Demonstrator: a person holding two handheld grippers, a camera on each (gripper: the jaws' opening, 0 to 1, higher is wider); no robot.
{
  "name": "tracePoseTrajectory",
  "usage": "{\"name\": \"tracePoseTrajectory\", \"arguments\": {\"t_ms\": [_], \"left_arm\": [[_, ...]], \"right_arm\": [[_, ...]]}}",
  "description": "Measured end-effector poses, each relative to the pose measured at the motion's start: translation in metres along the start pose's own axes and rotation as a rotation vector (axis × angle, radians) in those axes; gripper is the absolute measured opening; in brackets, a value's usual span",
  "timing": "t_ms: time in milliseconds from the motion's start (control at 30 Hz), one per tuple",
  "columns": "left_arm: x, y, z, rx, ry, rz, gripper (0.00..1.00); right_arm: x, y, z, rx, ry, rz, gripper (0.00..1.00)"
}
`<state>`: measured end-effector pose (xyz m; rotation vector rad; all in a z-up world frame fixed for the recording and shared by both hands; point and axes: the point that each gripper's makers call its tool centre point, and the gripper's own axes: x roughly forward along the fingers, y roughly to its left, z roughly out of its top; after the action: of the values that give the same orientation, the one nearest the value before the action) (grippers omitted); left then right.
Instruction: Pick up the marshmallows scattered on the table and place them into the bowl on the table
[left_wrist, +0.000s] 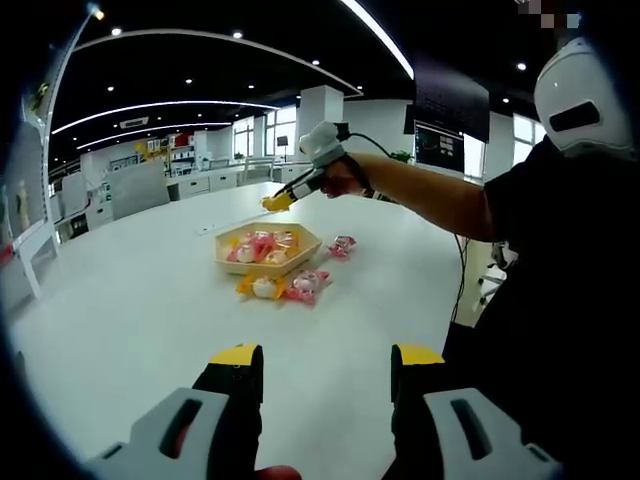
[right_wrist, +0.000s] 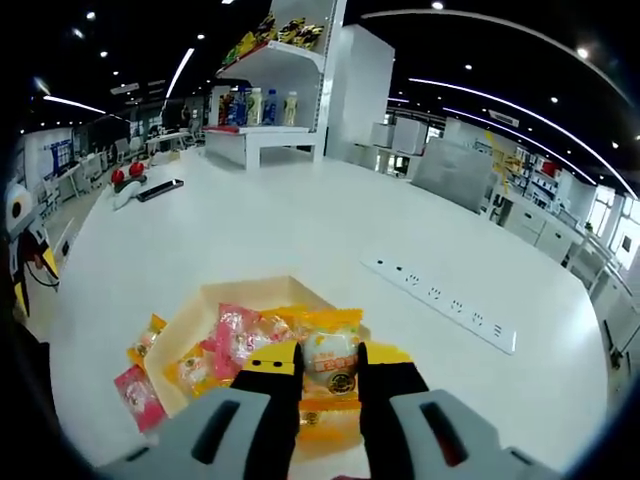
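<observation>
A yellow-wrapped marshmallow packet (right_wrist: 330, 372) is being held between the two yellow-tipped jaws of the right gripper (right_wrist: 329, 368), which are being pressed closed on its sides; in the right gripper view it is being carried just above the near rim of the shallow beige angular bowl (right_wrist: 200, 300). Inside this bowl several pink and yellow wrapped marshmallows (right_wrist: 240, 338) are lying in a loose heap. Outside the bowl, a pink packet (right_wrist: 138, 395) and a small orange packet (right_wrist: 148, 338) are lying on the white table (right_wrist: 300, 220) just beside the bowl wall. In the left gripper view the bowl (left_wrist: 268, 247) is seen well ahead, with two packets (left_wrist: 285, 286) lying before it and one pink packet (left_wrist: 342, 245) beside it. The left gripper (left_wrist: 325, 358) is being held low over the table, its jaws standing apart with nothing between them. A long white power strip (right_wrist: 440, 300) is lying further on the table, well apart from the bowl.
</observation>
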<state>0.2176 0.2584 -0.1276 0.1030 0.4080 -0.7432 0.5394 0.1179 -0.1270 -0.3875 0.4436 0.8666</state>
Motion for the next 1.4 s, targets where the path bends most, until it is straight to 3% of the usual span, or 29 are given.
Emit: {"name": "tracePoseTrajectory", "arguments": {"t_ms": [133, 1400], "left_arm": [[-0.001, 0.000, -0.001, -0.002, 0.004, 0.005, 0.51], [0.010, -0.010, 0.005, 0.021, 0.018, -0.014, 0.52]], "right_arm": [[0.000, 0.000, -0.001, 0.017, 0.000, -0.001, 0.29], [-0.044, 0.002, -0.017, -0.006, -0.026, -0.015, 0.27]]}}
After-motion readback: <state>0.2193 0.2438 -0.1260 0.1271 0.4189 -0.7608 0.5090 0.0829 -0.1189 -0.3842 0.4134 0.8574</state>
